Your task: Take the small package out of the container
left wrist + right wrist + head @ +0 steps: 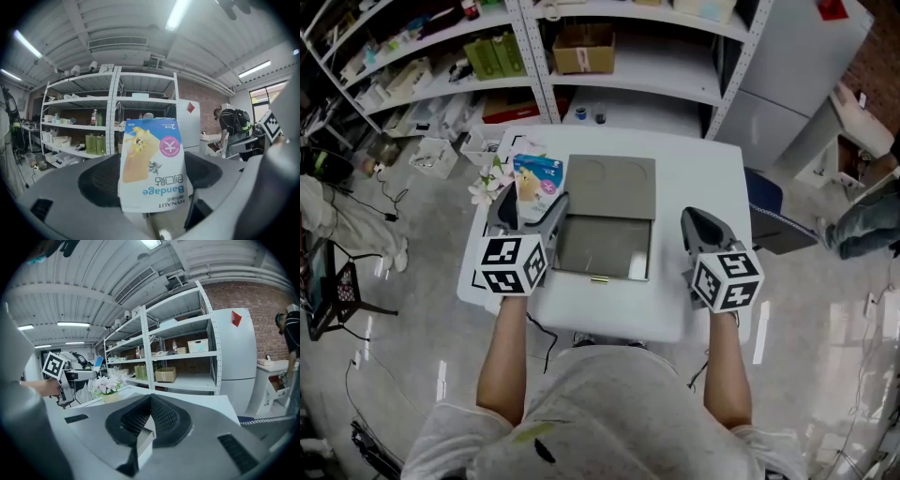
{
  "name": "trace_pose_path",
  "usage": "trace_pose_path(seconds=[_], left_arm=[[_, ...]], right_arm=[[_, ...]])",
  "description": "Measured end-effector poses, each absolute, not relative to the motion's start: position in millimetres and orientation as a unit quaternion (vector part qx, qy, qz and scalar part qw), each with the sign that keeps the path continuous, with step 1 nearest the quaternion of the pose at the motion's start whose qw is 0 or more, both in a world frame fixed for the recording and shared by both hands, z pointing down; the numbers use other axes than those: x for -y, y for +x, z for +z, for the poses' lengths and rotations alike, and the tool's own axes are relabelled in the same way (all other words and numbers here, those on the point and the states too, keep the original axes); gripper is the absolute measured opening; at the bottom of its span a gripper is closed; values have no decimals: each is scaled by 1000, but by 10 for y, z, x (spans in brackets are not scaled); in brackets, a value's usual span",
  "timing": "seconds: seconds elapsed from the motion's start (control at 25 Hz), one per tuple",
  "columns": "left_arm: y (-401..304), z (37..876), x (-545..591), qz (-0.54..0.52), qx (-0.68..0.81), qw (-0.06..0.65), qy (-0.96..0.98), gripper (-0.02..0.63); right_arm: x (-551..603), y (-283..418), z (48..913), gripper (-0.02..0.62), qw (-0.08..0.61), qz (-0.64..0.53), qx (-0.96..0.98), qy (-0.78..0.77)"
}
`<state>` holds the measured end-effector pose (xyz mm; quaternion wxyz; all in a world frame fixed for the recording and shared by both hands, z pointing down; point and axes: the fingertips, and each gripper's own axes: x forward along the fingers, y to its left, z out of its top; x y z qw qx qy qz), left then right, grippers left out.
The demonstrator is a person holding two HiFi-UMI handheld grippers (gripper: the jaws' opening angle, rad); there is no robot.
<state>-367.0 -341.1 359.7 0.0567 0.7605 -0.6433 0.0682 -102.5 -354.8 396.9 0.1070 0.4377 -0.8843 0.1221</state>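
L gripper: the left gripper (530, 206) has its jaws set wide and clamped on the small package (536, 185), one jaw on each side. Pkg is blue, white & yellow w/ a pink round mark. In the left gripper view it (152, 164) stands upright betw. the jaws w/ its print upside down, "Bandage" readable.

Pkg is outside the container (609, 272), held just left of it and next to the flowers (487, 184) at the surface's (703, 169) left side. Container is a grey box mid-surface, lid (612, 186) folded back flat behind it. Inside looks bare.

R gripper: the right gripper (699, 219) sits right of the container, apart from it. Its jaws are closed together w/ nothing betw. them, per the right gripper view (150, 405).

Shelves (609, 75) w/ boxes & bottles stand behind the surface.
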Motion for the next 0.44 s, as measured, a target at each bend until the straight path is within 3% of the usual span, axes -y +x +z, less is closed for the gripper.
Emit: trace_pose_path(seconds=[0.44], left_arm=[[-3643, 3634, 3391, 80, 639, 58, 763, 428]], right_arm=[[3513, -1071, 3958, 3, 109, 124, 885, 436]])
